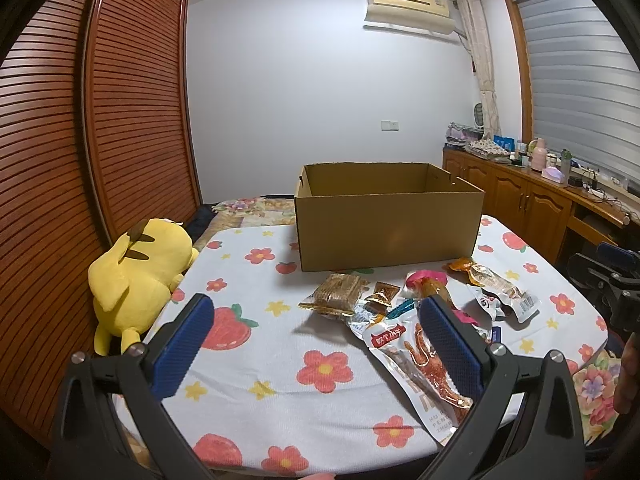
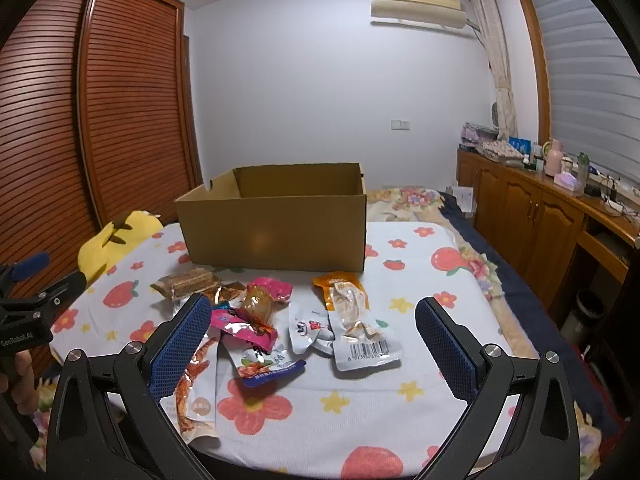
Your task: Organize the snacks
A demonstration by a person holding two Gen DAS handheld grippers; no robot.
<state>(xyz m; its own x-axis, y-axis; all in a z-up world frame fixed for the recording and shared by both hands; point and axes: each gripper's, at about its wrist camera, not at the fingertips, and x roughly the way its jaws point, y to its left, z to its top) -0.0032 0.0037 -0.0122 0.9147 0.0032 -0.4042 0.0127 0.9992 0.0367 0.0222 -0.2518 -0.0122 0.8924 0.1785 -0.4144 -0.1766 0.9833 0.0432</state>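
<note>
An open, empty-looking cardboard box (image 1: 386, 216) stands at the back of the flowered table (image 1: 280, 380); it also shows in the right wrist view (image 2: 276, 220). Several snack packets lie in front of it: a brown wafer pack (image 1: 335, 291), a long white packet with red strips (image 1: 416, 364), a barcode pouch (image 2: 362, 340), an orange pouch (image 2: 338, 284) and a pink packet (image 2: 264, 300). My left gripper (image 1: 316, 348) is open above the table, left of the packets. My right gripper (image 2: 314, 346) is open above the pile and holds nothing.
A yellow plush toy (image 1: 138, 276) lies at the table's left edge. A slatted wooden wardrobe (image 1: 100, 120) is at the left, a bed (image 2: 420, 200) behind the table, and a wooden cabinet (image 2: 532, 216) with bottles at the right.
</note>
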